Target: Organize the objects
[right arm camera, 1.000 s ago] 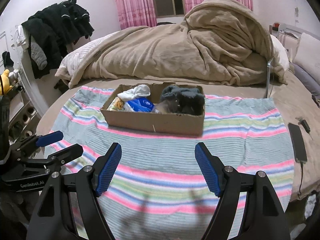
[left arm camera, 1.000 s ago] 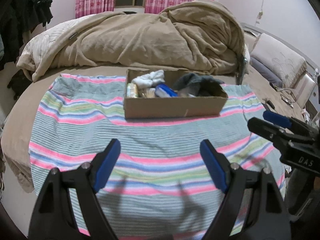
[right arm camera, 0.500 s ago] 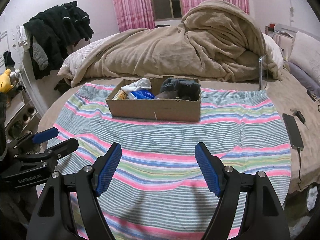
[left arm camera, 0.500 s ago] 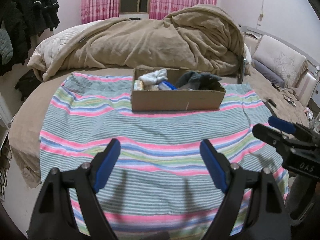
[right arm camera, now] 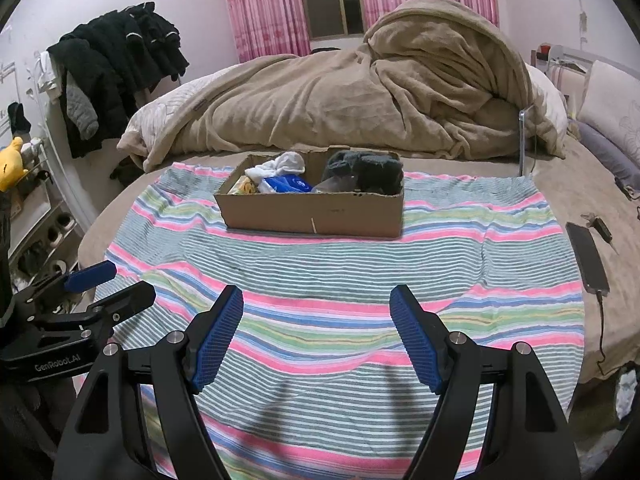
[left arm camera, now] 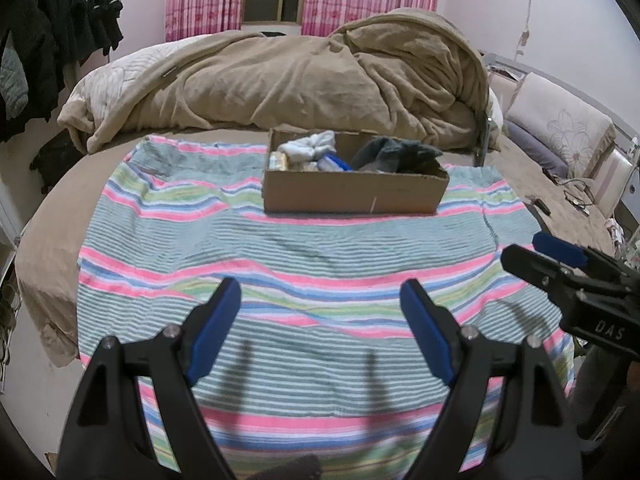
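A cardboard box (left arm camera: 354, 194) (right arm camera: 312, 212) stands at the far side of a striped towel (left arm camera: 304, 264) (right arm camera: 340, 272) on the bed. It holds a white sock (right arm camera: 280, 165), a blue packet (right arm camera: 286, 184), a yellow packet (right arm camera: 242, 187) and dark grey socks (right arm camera: 364, 170). My left gripper (left arm camera: 322, 320) is open and empty above the near part of the towel, well short of the box. My right gripper (right arm camera: 316, 330) is open and empty at about the same distance. Each gripper shows at the edge of the other's view.
A rumpled tan duvet (right arm camera: 360, 96) lies behind the box. A black phone (right arm camera: 588, 258) with a cable lies on the bed at the right of the towel. Dark clothes (right arm camera: 116, 68) hang at the left wall. Pillows (left arm camera: 560, 128) sit at the right.
Both grippers have pulled back from the box, which now looks smaller and farther. Both stay open and empty. The box's contents have not moved.
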Tool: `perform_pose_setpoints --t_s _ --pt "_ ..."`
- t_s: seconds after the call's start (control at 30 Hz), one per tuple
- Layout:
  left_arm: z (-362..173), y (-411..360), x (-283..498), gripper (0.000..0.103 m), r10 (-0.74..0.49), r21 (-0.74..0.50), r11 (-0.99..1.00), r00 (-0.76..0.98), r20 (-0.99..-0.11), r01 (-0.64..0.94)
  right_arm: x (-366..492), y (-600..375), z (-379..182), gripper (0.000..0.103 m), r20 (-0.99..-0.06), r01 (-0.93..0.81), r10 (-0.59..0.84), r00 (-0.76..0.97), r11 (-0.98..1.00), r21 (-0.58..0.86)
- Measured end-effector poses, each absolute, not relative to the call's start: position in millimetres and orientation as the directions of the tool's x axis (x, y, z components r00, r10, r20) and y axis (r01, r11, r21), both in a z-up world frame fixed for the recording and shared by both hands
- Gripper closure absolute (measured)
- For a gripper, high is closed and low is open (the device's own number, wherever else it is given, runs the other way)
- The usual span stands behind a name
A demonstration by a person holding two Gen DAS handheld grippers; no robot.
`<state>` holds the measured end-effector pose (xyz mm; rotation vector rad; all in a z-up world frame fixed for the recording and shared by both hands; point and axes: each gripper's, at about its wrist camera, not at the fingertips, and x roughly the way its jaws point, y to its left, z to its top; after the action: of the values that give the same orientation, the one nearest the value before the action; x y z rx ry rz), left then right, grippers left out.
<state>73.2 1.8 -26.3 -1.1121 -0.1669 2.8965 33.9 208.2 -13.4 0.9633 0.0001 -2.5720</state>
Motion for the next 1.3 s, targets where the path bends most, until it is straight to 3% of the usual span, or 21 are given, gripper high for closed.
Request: perform_pose_setpoints --t_s 0.4,0.67,1.3 --pt "-34 6 68 0.019 0.067 -0.102 -0.995 -0.735 -0.675 0.003 26 210 -25 0.024 -0.645 0.355 -0.364 -0.672 -0.923 0.151" --pt "-36 8 66 0.011 0.070 -0.102 -0.995 -0.733 -0.676 -0.001 23 213 -31 0.024 -0.649 0.350 -0.367 -0.666 -0.922 0.163" --pt "-34 10 67 0.005 0.065 -0.102 -0.995 -0.745 -0.664 0.004 21 215 -34 0.024 -0.648 0.350 -0.368 -0.667 -0.922 0.164"
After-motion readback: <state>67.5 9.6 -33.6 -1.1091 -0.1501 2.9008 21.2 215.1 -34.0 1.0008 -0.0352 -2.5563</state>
